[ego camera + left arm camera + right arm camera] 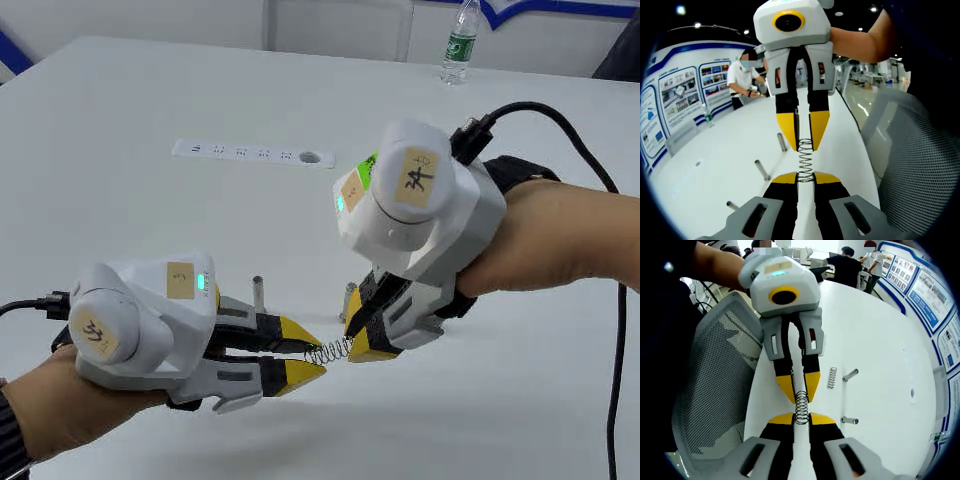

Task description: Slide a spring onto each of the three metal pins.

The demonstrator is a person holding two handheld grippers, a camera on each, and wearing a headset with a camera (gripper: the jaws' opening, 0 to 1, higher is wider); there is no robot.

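Nearest the person, at 7 o'clock in the head view, the left gripper (305, 353) sits low over the white table (120, 220). Its jaws are clenched on one end of a spring (330, 350). At 3 o'clock of it the right gripper (358, 335) tilts down and pinches the spring's other end, so the spring is stretched between the two pairs of yellow tips. Just behind, a pin (258, 293) stands upright at 11 o'clock of the spring. A second pin (349, 298) stands at 12 o'clock, close against the right gripper. In the right gripper view a loose spring (832, 377) lies flat on the table at 1 o'clock of the held one. Farther out a strip (255, 153) lies at 12 o'clock, and a bottle (460, 40) stands near the far edge at 1 o'clock.
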